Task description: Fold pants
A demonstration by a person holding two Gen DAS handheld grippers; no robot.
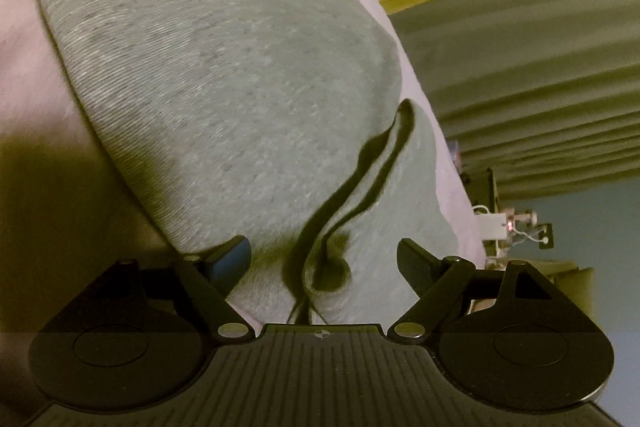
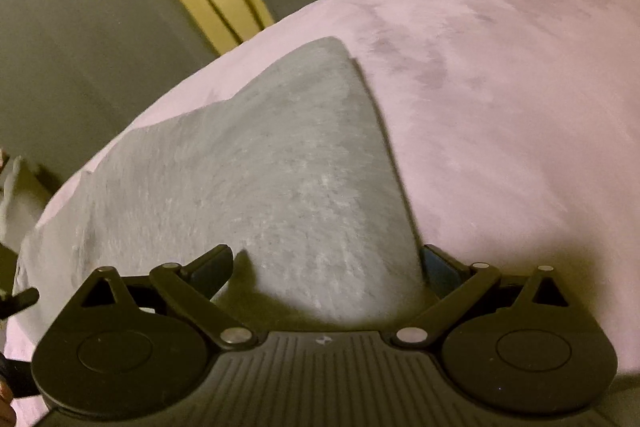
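Nearest my left wrist lens: ribbed black housing of the left gripper (image 1: 324, 259), jaws spread wide, nothing clamped. Left blue pad (image 1: 230, 261) sits at the edge of the pants (image 1: 224, 75); right finger is over the cloth's far edge. Pants are heather grey knit, fine ribbed weave visible, lying flat on a pale pink bedcover (image 1: 24, 67) with a soft, suede-like nap. A dark drawstring (image 1: 352, 187) snakes across the fabric toward the housing, ending in a knot just ahead of the jaws. Right of the bed: grey curtains (image 1: 540, 87) with one yellow band, hanging in pleats.

Right wrist view: right gripper (image 2: 326, 263) also spread open, holding nothing; the grey cloth runs between the two fingers and tapers to a rounded corner farther up the bedcover. Right pad sits at the fabric's edge. View is tilted and slightly motion-blurred. No legible writing or labels
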